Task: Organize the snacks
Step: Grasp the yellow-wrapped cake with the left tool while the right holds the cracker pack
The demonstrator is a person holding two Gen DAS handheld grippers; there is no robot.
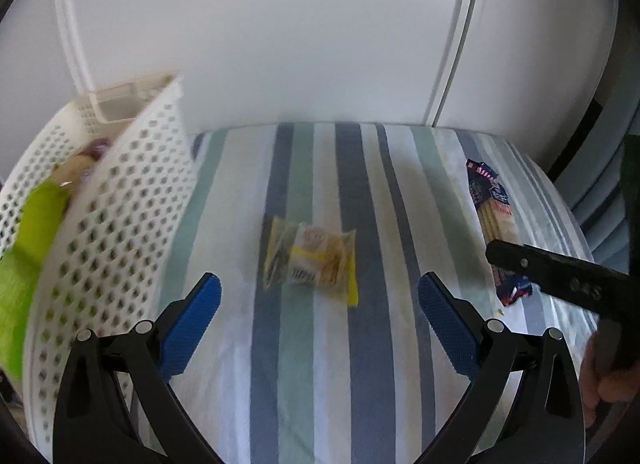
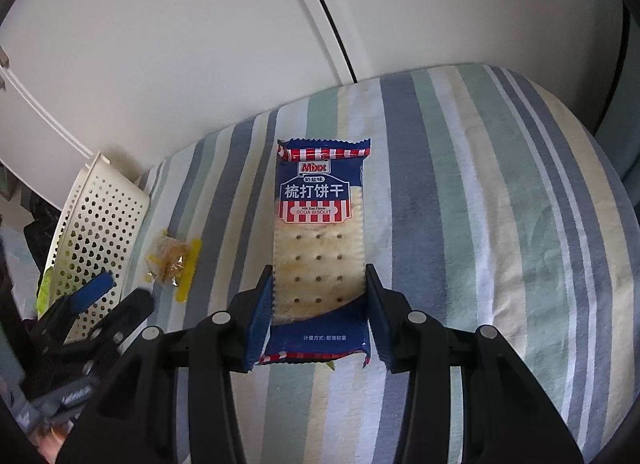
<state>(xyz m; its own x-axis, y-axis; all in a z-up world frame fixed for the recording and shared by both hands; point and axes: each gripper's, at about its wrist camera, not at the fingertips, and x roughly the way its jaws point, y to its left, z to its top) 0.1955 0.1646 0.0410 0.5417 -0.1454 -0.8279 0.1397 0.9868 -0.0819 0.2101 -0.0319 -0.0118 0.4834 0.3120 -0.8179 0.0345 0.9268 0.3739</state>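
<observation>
- We are viewing a striped bed cover (image 2: pixel 500 224) carrying two loose snacks, with a white perforated basket (image 1: pixel 120 224) at its left edge already holding a green packet (image 1: pixel 36 216) and other items we cannot identify.
- We are finding the right hand-held gripper (image 2: pixel 320 304) straddling the near half of the soda biscuit packet (image 2: pixel 320 224). Its blue pads are standing on either side of the wrapper; the left one is touching or nearly touching the edge, the right one is showing a slight gap. We are judging the jaws parted and not yet clamped.
- We are noting the packet's long axis running straight away from this gripper, in line with its fingers, so the jaws are spanning its short width. That is the relation the coming squeeze is depending on.
- We are finding the left hand-held gripper (image 1: pixel 320 300) wide apart and carrying nothing, hovering above the bed.
- We are seeing the small yellow snack packet (image 1: pixel 312 260) lying directly ahead of the left gripper, between its pads' lines, with its longer side running across the jaw opening.
- We are judging the left hand nearer both the yellow packet and the basket, and the right hand nearer the biscuits, which are lying well apart from the basket.
</observation>
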